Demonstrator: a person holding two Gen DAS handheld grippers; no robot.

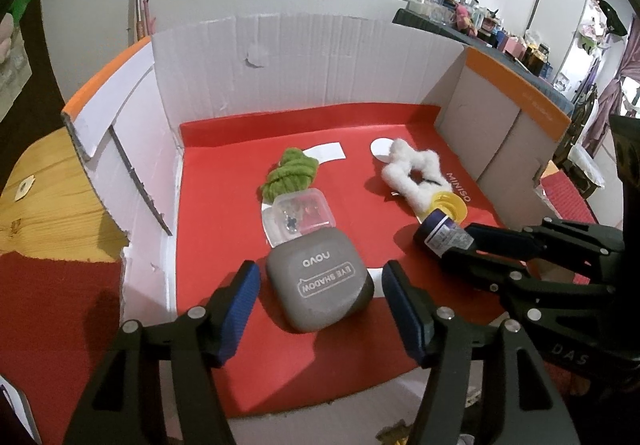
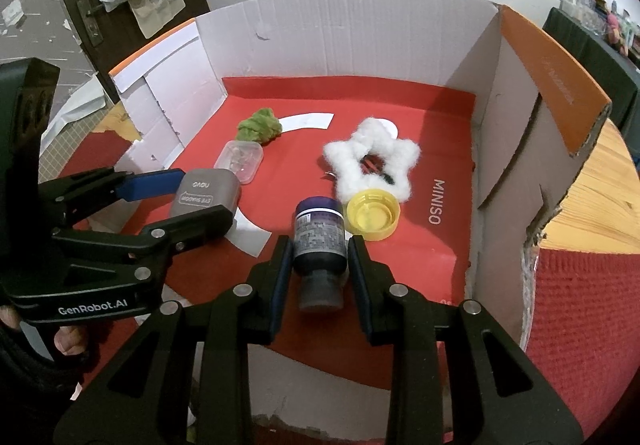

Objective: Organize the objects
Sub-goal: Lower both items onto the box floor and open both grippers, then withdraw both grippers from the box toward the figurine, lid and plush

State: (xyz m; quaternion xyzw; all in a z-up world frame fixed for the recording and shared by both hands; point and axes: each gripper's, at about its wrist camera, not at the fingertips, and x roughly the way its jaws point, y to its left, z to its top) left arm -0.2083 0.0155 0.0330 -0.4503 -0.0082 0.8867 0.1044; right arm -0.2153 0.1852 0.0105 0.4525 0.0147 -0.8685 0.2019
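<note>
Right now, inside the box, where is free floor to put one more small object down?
Free: the red floor along the back wall, behind the green scrunchie and white fluffy scrunchie; also the strip between them. Crowded: the front, around the eye shadow case, clear box, bottle and yellow cap.

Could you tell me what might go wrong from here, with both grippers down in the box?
The left gripper straddles the grey eyeshadow case with gaps on both sides, so closing off-centre may push it into the clear plastic box it touches. The right gripper is shut on the dark bottle, whose end sits against the yellow lid; moving it could drag that lid.
</note>
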